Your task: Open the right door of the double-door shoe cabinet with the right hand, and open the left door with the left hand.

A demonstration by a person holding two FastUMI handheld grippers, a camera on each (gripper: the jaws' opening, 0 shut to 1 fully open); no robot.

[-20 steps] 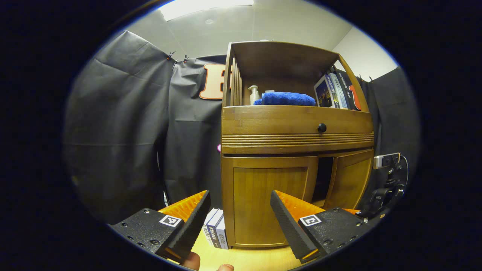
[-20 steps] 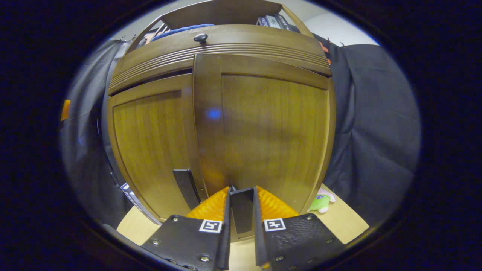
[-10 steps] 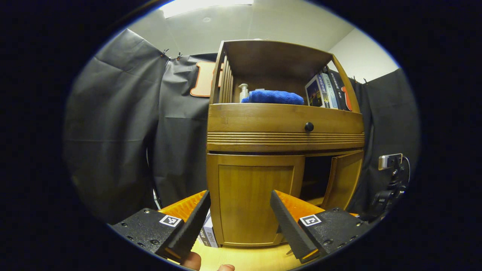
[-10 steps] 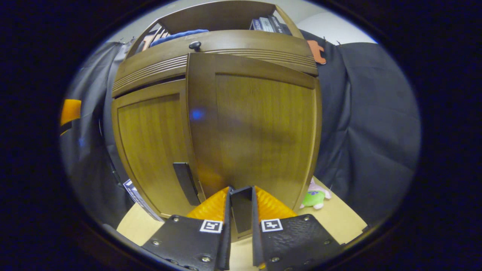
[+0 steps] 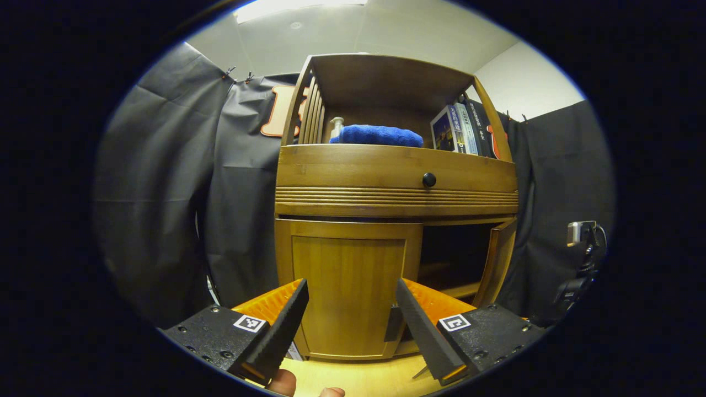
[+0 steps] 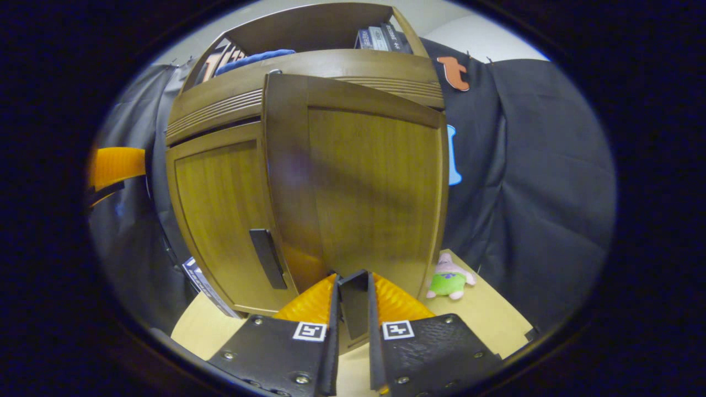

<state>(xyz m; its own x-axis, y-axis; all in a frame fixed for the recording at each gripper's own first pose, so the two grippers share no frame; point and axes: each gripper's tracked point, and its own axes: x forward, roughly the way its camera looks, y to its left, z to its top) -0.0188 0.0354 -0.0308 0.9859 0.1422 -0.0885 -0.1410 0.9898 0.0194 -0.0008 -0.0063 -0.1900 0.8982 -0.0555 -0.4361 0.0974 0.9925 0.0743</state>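
Note:
The wooden shoe cabinet [image 5: 394, 182] stands ahead in the left gripper view. Its left door [image 5: 347, 259] is closed, with a dark handle [image 5: 392, 324] at its inner edge. The right door [image 5: 499, 259] is swung well out, leaving a dark opening between the doors. My left gripper [image 5: 351, 286] is open, in front of the left door and short of it. In the right gripper view my right gripper [image 6: 353, 281] is shut on the right door's handle [image 6: 354, 309], with the right door [image 6: 375, 182] close ahead. The left door [image 6: 220, 209] and its handle [image 6: 267, 259] show beside it.
A drawer with a round knob [image 5: 428, 179] sits above the doors. On the open shelf lie a blue towel [image 5: 378, 135] and books [image 5: 458, 129]. A small plush toy [image 6: 449, 278] lies on the light floor right of the cabinet, and books [image 6: 198, 275] lean at its left.
The right door has swung further open with my right gripper shut on its handle. My left gripper has shifted right, so the left door and its handle now stand between its fingers.

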